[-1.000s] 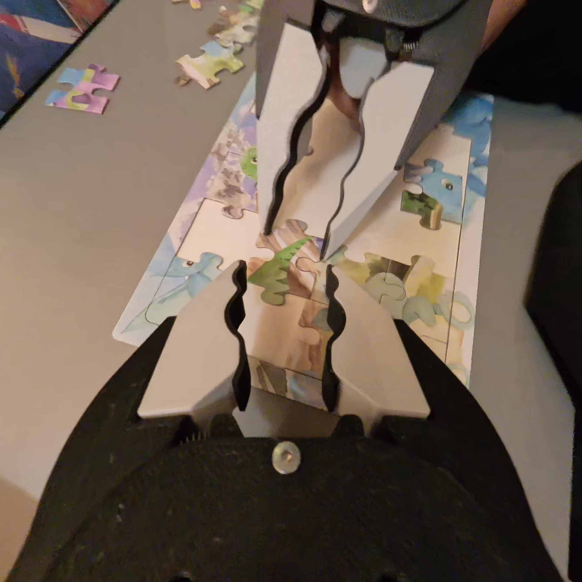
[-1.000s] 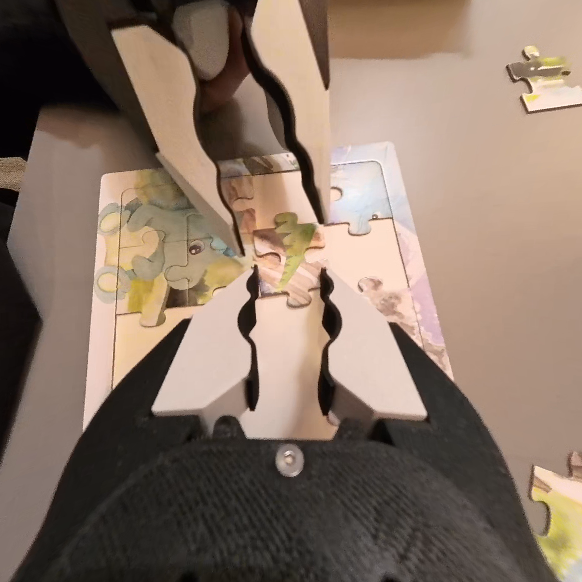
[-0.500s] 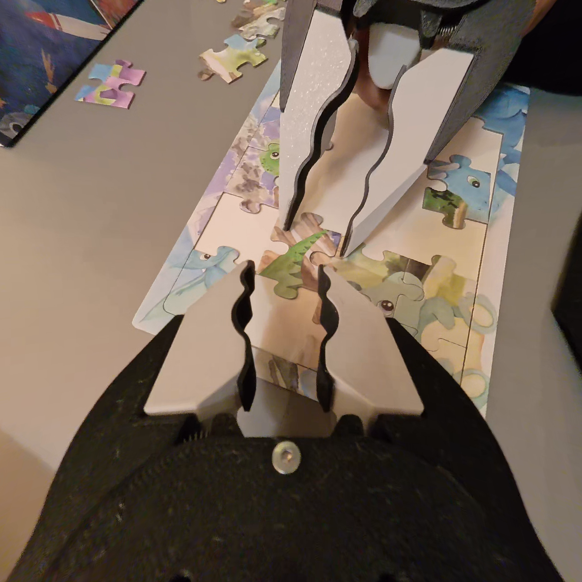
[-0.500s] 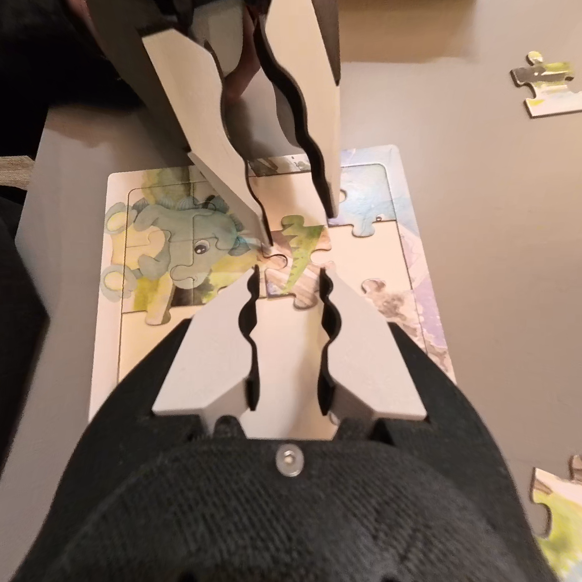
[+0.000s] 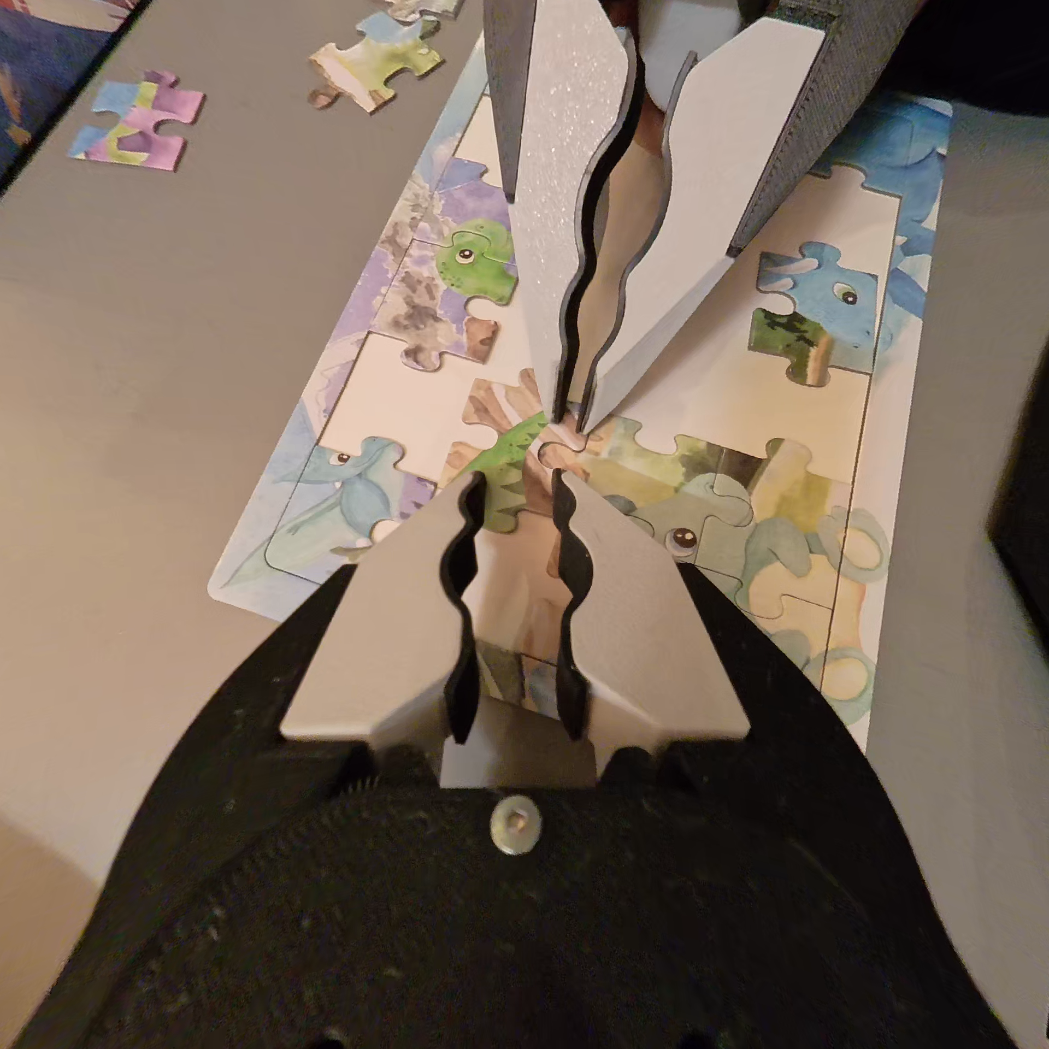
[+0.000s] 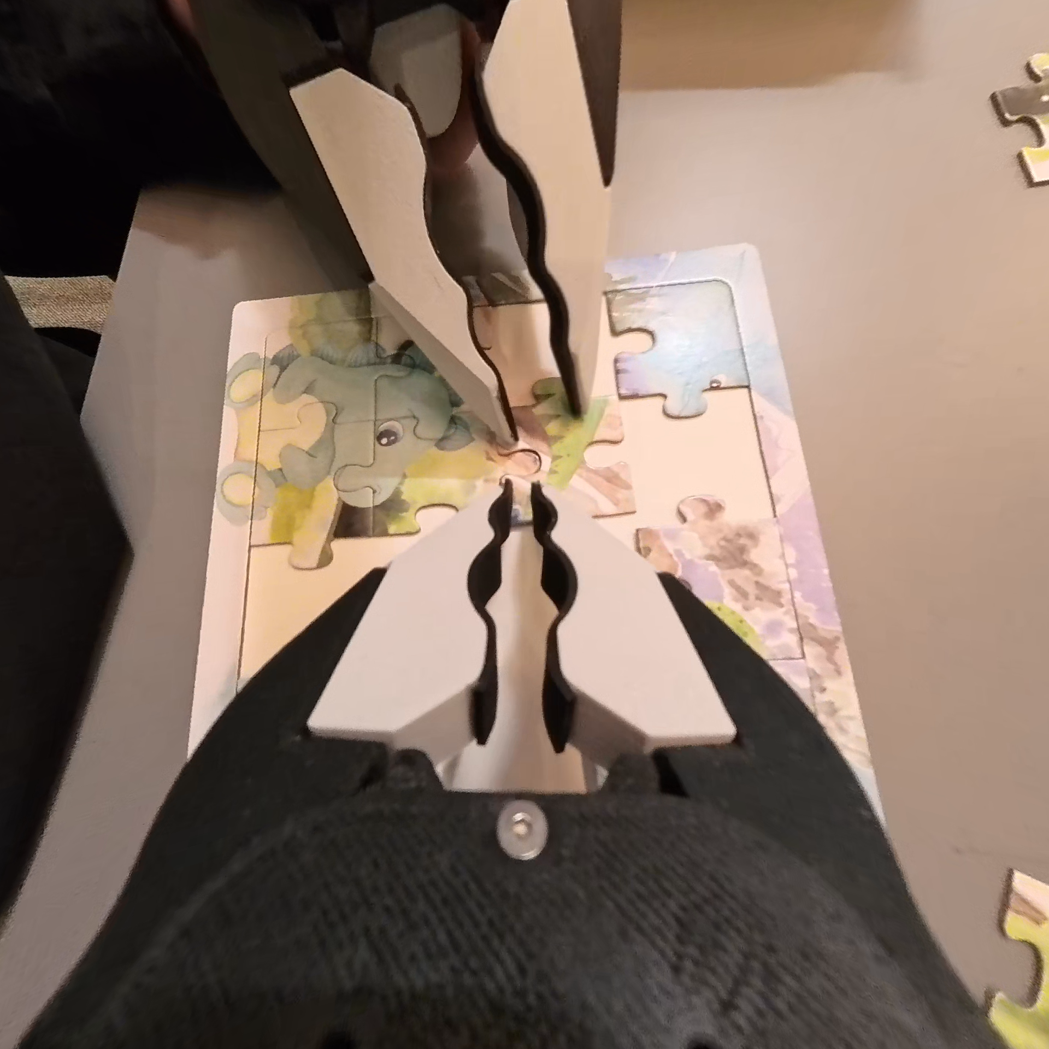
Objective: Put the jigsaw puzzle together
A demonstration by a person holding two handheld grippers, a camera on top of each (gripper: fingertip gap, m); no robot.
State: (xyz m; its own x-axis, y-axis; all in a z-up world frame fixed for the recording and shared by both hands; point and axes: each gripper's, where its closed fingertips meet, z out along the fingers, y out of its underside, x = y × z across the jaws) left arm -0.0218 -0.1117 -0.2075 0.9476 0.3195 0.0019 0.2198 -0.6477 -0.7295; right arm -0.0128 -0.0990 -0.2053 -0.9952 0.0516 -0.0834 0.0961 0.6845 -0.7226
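The puzzle board (image 5: 397, 397) lies on the grey table and is partly filled; it also shows in the right wrist view (image 6: 681, 465). A piece with a green spiky tail (image 5: 511, 448) lies in the board's middle, its knob against the teal animal pieces (image 5: 709, 539). My left gripper (image 5: 517, 479) is open, its tips down on this piece (image 6: 573, 448). My right gripper (image 6: 520, 483) comes from the opposite side, jaws almost together with nothing between them, tips at the piece's knob. It shows from the top in the left wrist view (image 5: 572, 421).
Loose pieces lie on the table: a purple one (image 5: 139, 122) and a green-blue one (image 5: 377, 65) at the far left, others at the right (image 6: 1027, 113) (image 6: 1027, 931). Set pieces include a green head (image 5: 471, 267) and a blue animal (image 5: 823, 312). Left and right tips are no more than a few centimetres apart.
The right gripper's jaws have closed to a narrow gap and its tips have come down at the knob. The left gripper has narrowed a little. The green-tail piece has slid against the teal pieces.
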